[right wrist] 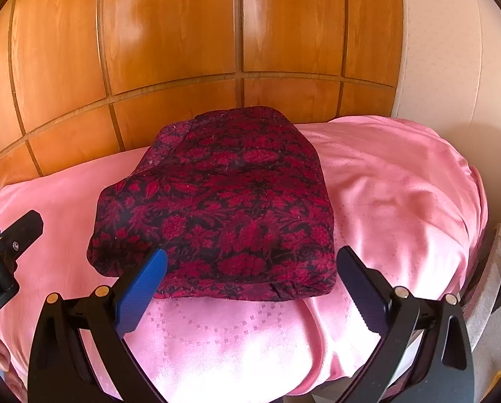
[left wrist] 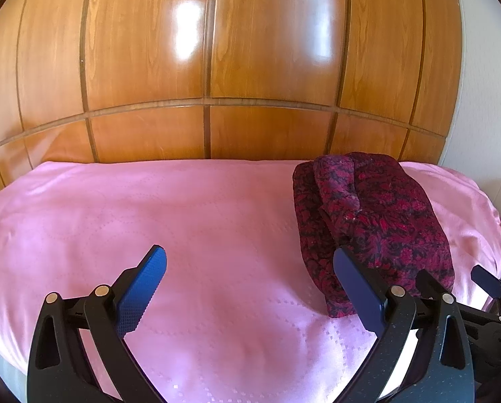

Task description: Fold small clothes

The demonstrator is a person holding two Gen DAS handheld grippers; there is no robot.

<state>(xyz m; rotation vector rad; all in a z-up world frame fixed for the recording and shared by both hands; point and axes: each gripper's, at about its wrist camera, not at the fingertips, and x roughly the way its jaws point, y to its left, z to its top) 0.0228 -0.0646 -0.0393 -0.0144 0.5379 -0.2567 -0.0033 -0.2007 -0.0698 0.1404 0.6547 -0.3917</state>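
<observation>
A: Ahead of both our tongs stands the wooden wardrobe (left wrist: 210, 50), and under them the pink bedspread (left wrist: 183, 218) runs wide and smooth.

B: And the dark red flowered garment (right wrist: 223, 201)? From our right tongs (right wrist: 250, 280) it lies straight ahead, a folded bundle whose near edge sits just past the fingertips.

A: From our left tongs (left wrist: 250, 277) it lies ahead and to the right, partly behind the right-hand finger. Both pairs stand apart, holding nothing.

B: We judge the fold nearly done, or done. What might spoil it?

A: The bundle looks thick and soft, with a loose flap on its left side. If we pinch only the top layer, the layers under it could slide out and the fold open.

B: And the bedspread looks slick. A low reach might catch it with the garment and drag both.
</observation>
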